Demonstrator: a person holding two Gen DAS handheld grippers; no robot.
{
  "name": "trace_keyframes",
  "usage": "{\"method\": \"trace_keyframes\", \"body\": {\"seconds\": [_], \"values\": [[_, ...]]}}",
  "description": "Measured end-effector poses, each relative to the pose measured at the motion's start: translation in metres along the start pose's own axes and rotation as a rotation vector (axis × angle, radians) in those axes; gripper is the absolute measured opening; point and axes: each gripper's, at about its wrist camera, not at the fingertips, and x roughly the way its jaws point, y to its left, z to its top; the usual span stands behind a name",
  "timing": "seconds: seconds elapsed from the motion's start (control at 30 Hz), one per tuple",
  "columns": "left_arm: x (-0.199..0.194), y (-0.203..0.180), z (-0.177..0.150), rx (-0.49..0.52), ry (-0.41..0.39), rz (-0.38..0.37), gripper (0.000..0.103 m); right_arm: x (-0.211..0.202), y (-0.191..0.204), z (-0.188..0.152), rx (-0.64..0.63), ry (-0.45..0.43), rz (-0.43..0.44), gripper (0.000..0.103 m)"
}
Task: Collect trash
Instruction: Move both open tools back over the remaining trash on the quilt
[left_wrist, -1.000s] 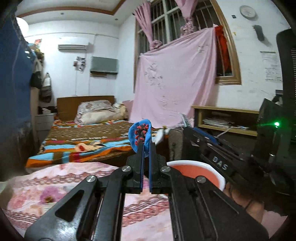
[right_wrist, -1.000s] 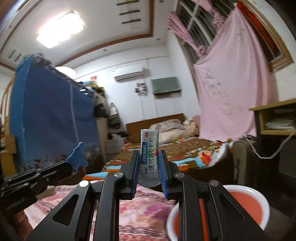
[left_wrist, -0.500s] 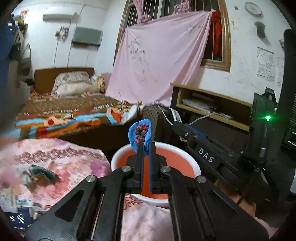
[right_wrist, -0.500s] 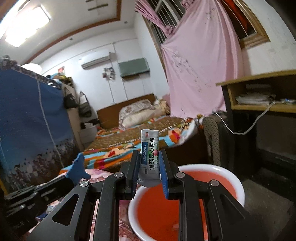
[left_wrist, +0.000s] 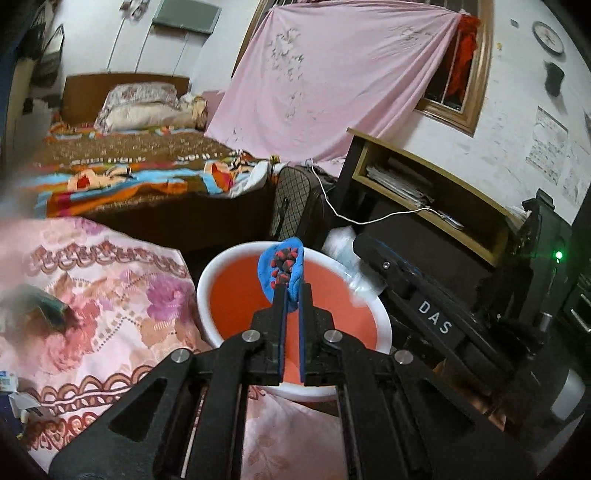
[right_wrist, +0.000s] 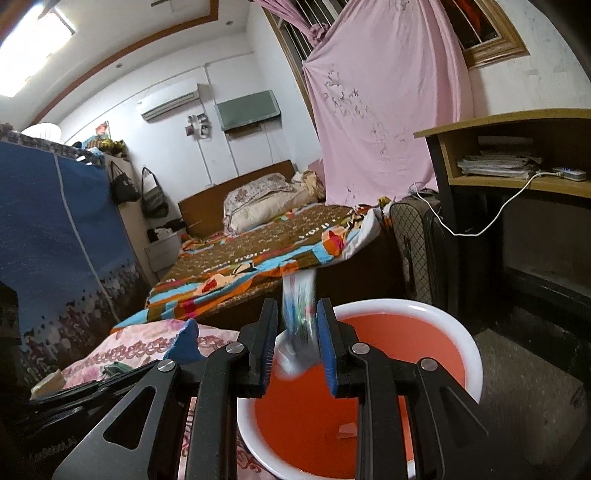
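Here the bed (right_wrist: 258, 251) with its striped blanket fills the back of both views, but only the right wrist view shows the blue wardrobe (right_wrist: 55, 240) beside it, while only the left wrist view shows the wall clock (left_wrist: 549, 37). The pink sheet (left_wrist: 343, 74) over the window hangs in both. Nearer lies the pink flowered cloth (left_wrist: 103, 295), and just beside its edge stands the white tub (right_wrist: 476, 369) with the red inside. In the left wrist view the left gripper (left_wrist: 291, 295) is pinched tight on a blue wrapper (left_wrist: 282, 267) with red and dark marks, held above the tub; from the right that wrapper shows only as a blue tip (right_wrist: 186, 339). The right gripper (right_wrist: 295, 332) stands narrowly parted above the tub's near rim, with a blurred sachet (right_wrist: 297, 321) between its jaws; the pads do not seem to press it. A small scrap (right_wrist: 347, 430) lies in the tub, seen only from the right.
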Motion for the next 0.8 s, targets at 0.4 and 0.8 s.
{"method": "trace_keyframes", "body": {"seconds": [0.4, 0.8], "values": [[-0.015, 0.02, -0.004, -0.05, -0.025, 0.054, 0.0, 0.002, 0.007, 0.0, -0.022, 0.006, 0.008, 0.03], [-0.07, 0.043, -0.008, -0.063, -0.193, 0.26, 0.034, -0.008, 0.033, 0.001, -0.086, -0.078, 0.083, 0.047]]}}
